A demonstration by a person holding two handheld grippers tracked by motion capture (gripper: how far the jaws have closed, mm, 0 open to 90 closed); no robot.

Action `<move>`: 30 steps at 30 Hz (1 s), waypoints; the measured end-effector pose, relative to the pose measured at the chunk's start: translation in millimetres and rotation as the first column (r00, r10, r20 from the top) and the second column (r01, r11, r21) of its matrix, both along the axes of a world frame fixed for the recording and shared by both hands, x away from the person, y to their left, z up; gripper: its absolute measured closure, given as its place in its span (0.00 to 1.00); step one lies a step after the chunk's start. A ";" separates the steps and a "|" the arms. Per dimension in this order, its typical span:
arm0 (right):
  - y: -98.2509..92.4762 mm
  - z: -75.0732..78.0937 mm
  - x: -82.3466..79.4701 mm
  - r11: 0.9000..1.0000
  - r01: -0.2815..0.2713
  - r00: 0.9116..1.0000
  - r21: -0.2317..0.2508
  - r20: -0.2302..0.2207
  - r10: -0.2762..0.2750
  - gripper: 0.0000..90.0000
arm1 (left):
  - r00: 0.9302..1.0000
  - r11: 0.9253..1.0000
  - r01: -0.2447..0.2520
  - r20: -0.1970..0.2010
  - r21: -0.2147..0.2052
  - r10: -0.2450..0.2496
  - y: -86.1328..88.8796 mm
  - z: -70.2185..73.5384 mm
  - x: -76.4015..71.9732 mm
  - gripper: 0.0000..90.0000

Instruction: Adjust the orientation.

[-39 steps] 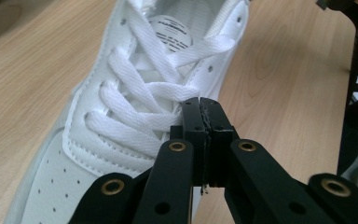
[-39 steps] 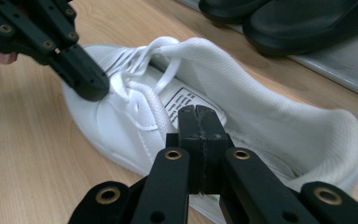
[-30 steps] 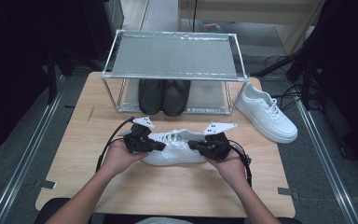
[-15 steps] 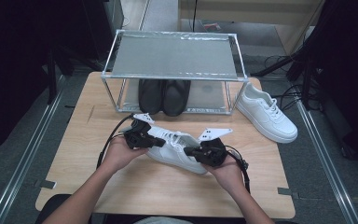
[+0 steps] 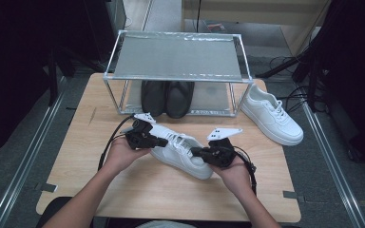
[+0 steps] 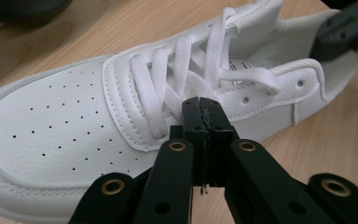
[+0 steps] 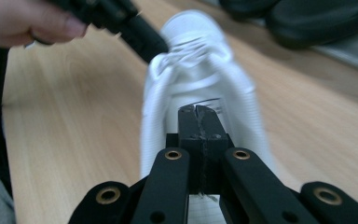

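Right gripper view blurred: white sneaker (image 7: 200, 79) soft-edged, heel end toward the camera, detail at the collar not readable. Whether the right gripper (image 7: 199, 111) tips pinch tongue or collar: cannot tell; jaws seen pressed together, no gap. In the left gripper view, left gripper (image 6: 200, 103) jaws likewise fully closed, tips against the laces at the shoe's side; lace caught or merely touched, not clear. Toe of shoe cut off at the left edge there.

High view: sneaker (image 5: 180, 151) lying on the wooden table (image 5: 76, 142), near centre, toe pointing far-left. Left hand (image 5: 121, 154) at the shoe's left, gripper aimed right across the laces. Right hand (image 5: 235, 171) at the near-right, gripper aimed left into the heel opening. Black shoes (image 5: 167, 97) partly hidden under the metal rack (image 5: 178, 57). Second white sneaker (image 5: 272, 114) far right, well apart.
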State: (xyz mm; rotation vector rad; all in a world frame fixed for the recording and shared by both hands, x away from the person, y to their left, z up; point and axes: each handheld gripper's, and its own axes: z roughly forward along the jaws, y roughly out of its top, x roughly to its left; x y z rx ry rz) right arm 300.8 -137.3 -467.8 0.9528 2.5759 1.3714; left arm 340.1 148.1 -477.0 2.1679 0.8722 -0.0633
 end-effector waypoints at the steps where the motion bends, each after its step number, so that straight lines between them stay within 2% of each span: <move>1: -4.7 2.4 2.9 1.000 0.014 1.000 0.011 0.004 -0.014 1.00 | 1.000 1.000 -0.001 0.003 0.003 0.001 0.3 0.2 -1.4 1.00; 6: -16.6 3.3 15.6 0.999 0.049 0.999 0.012 0.011 -0.049 1.00 | 1.000 1.000 -0.002 0.004 0.003 0.002 2.6 -0.7 -10.3 1.00; 11: -20.2 0.6 29.3 0.998 0.069 0.998 0.002 0.010 -0.069 1.00 | 1.000 1.000 0.001 -0.024 -0.022 -0.002 3.2 -4.9 -17.1 1.00; 17: -13.1 -7.4 41.1 0.998 0.058 0.998 -0.030 -0.001 -0.058 1.00 | 1.000 1.000 -0.006 -0.023 0.013 0.007 0.2 -13.0 -21.6 1.00; 23: -7.4 -10.2 42.5 0.998 0.049 0.999 -0.044 -0.006 -0.050 1.00 | 1.000 1.000 -0.006 -0.030 0.029 0.007 -3.7 -17.1 -22.1 1.00; 30: -4.4 -10.6 36.6 0.999 0.028 1.000 -0.041 -0.009 -0.029 1.00 | 0.999 0.999 0.000 -0.043 0.035 0.002 1.0 -16.4 -18.3 1.00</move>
